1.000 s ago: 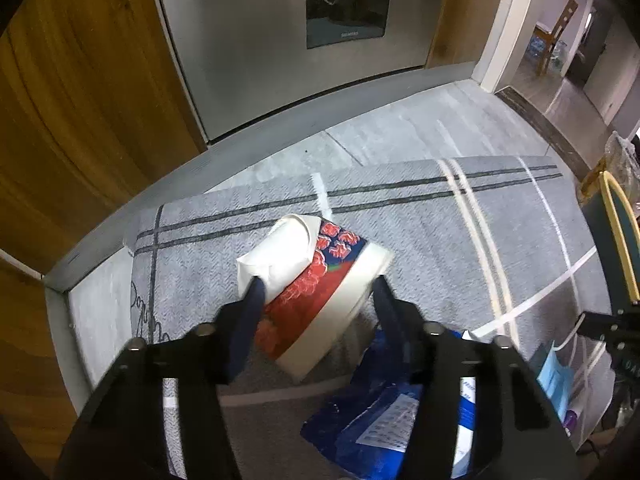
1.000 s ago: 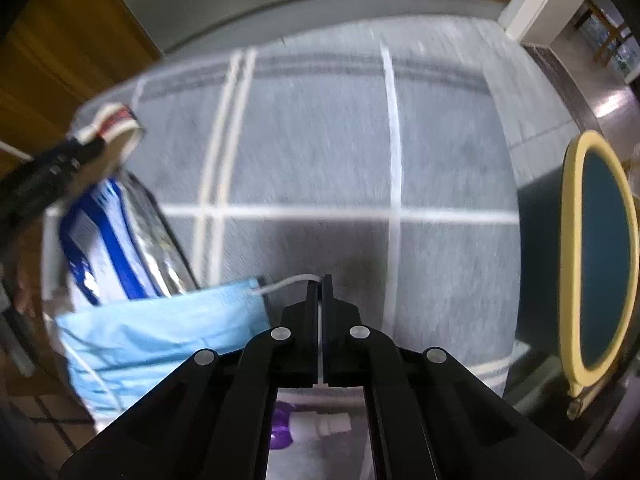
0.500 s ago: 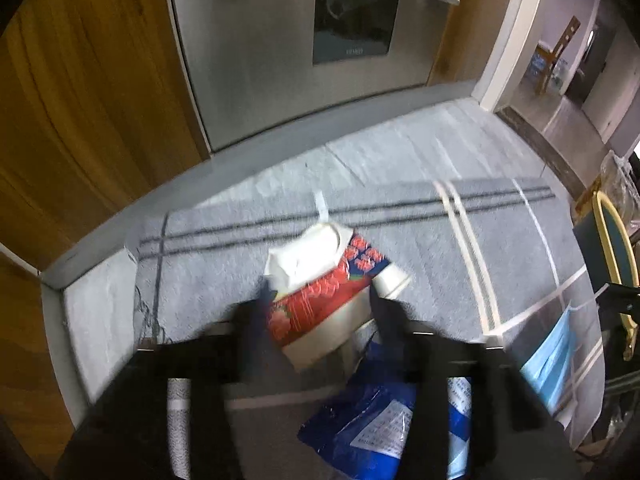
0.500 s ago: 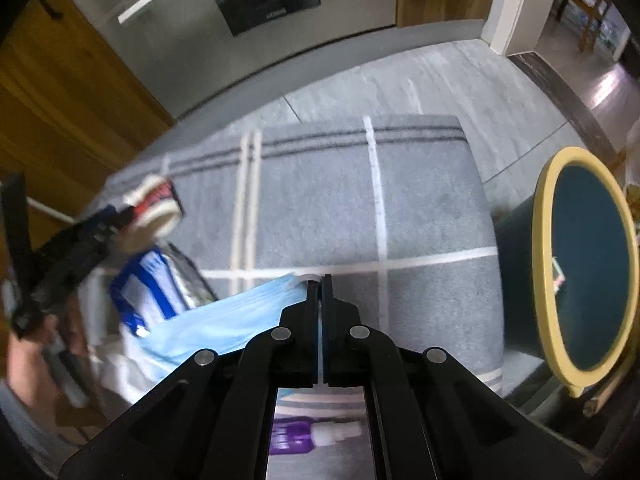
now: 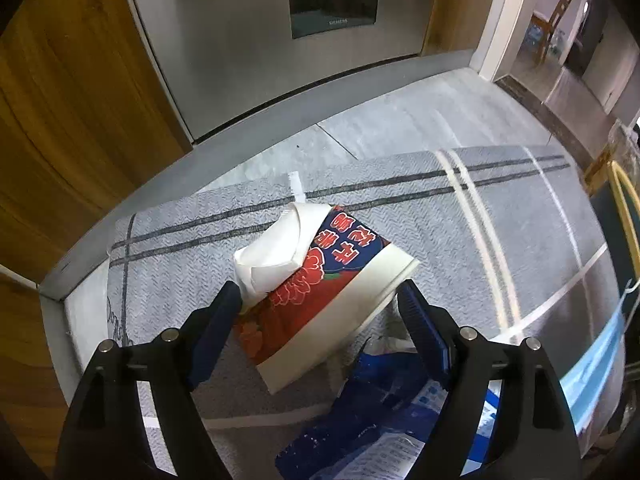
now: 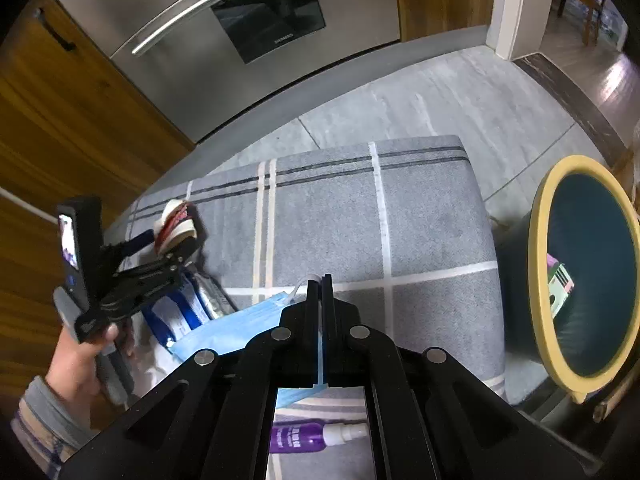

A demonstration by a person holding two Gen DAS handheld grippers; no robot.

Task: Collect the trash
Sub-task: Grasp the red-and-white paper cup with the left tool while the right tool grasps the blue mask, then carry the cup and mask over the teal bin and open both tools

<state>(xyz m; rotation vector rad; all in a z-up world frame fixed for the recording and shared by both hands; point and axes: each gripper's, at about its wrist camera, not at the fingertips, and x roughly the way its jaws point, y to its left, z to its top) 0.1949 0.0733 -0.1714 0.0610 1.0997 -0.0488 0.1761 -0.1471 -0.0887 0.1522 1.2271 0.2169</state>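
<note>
You worked over a grey striped rug before a steel fridge, with a yellow-rimmed teal bin off the rug's right edge. Your left gripper was opening around the crushed red-and-blue paper cup, its fingers beside it, above a blue wrapper. Your right gripper was clamped tight on the blue face mask, which hung near a purple spray bottle.

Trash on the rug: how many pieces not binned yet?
4 visible: paper cup between the opening left gripper, blue bag beside it, mask pinched in the right gripper, purple spray bottle beneath. More may be hidden.
</note>
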